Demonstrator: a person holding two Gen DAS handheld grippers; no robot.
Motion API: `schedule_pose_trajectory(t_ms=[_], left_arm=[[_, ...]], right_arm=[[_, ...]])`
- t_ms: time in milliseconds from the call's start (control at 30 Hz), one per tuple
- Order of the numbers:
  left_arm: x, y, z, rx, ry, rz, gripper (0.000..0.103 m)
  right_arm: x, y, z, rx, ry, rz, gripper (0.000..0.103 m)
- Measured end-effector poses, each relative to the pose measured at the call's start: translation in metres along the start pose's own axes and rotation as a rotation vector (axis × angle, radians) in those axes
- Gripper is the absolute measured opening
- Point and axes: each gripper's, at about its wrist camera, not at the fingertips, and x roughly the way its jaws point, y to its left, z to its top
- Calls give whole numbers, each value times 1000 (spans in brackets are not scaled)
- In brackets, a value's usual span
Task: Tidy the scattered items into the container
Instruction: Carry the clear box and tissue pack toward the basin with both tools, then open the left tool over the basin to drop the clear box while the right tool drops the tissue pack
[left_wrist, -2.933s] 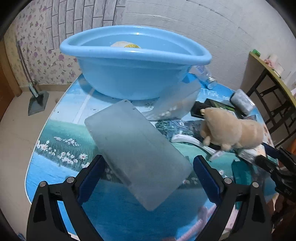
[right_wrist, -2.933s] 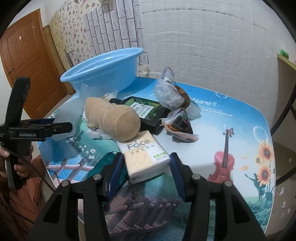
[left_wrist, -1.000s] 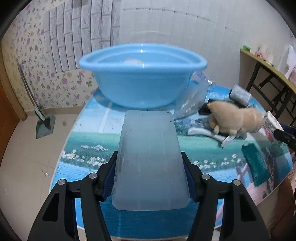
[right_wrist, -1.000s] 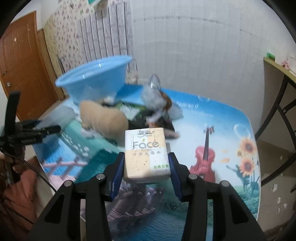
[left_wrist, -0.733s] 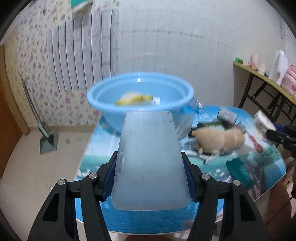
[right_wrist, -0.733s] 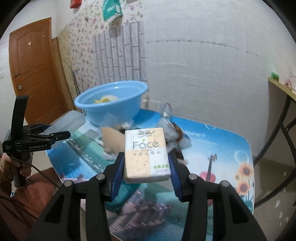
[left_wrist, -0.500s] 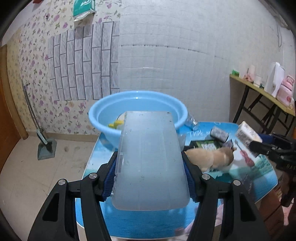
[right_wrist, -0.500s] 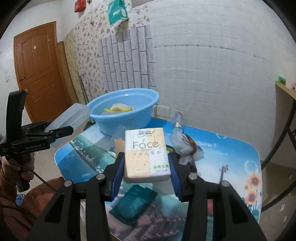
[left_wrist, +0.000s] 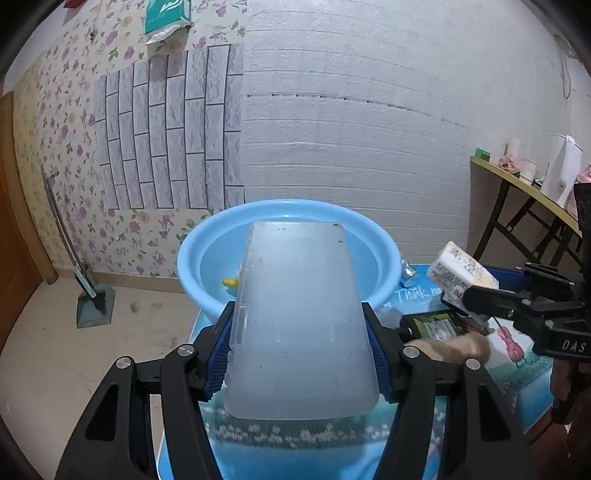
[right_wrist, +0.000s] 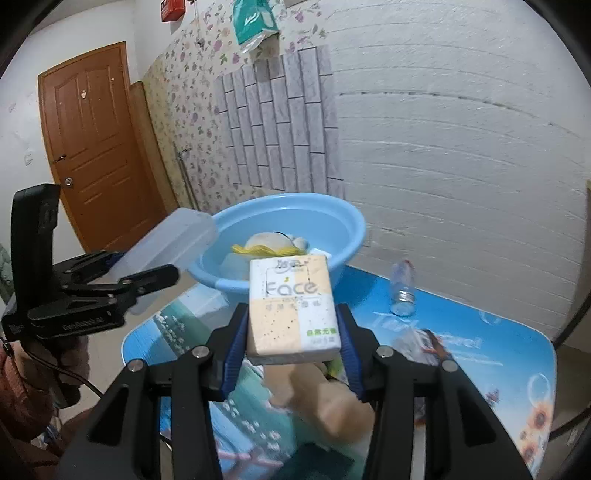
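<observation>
My left gripper (left_wrist: 299, 350) is shut on a frosted clear plastic box (left_wrist: 299, 317), held high above the table with its far end over the near rim of the blue basin (left_wrist: 384, 243). My right gripper (right_wrist: 293, 347) is shut on a tissue pack marked "Face" (right_wrist: 291, 306), held above the table just in front of the basin (right_wrist: 340, 218). The basin holds a yellow and white item (right_wrist: 269, 247). The right gripper and tissue pack (left_wrist: 461, 277) show at the right of the left wrist view; the left gripper and box (right_wrist: 166, 243) show at the left of the right wrist view.
On the picture-printed table (right_wrist: 480, 332) lie a tan plush toy (right_wrist: 332, 406), a clear bottle (right_wrist: 402, 291), a dark box (left_wrist: 432, 325) and a crumpled wrapper (right_wrist: 424, 343). A dustpan (left_wrist: 92, 299) stands on the floor at left. A side table (left_wrist: 517, 188) is at right.
Both grippers have risen well above the table with their loads and moved toward the basin. The box's far end now reaches over the basin's rim.
</observation>
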Motion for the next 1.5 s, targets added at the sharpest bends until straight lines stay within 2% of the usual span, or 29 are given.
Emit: schedule_pose_trajectory(t_ms=[400,600,800,900,1067,1300,1500], left_arm=[[62,14,33,8,19,1,62],[76,17,38,17,17,-22,62],[69,22,35,-5,10,-26,68],[57,23,30,-17,1,-28,72],[40,19,20,1,-7,-6,73],[27,19,5,-8,8,19,74],[18,20,-13,-29,41,29,74]], right_arm=[[64,3,27,-36,53,32,45],[90,-2,33,-37,83,29,45],[102,-3,36,-26,88,12,46],[103,0,36,-24,93,-1,46],[96,6,32,-29,97,4,56],[71,11,16,-35,104,-10,56],[53,-1,-2,16,117,-32,56]])
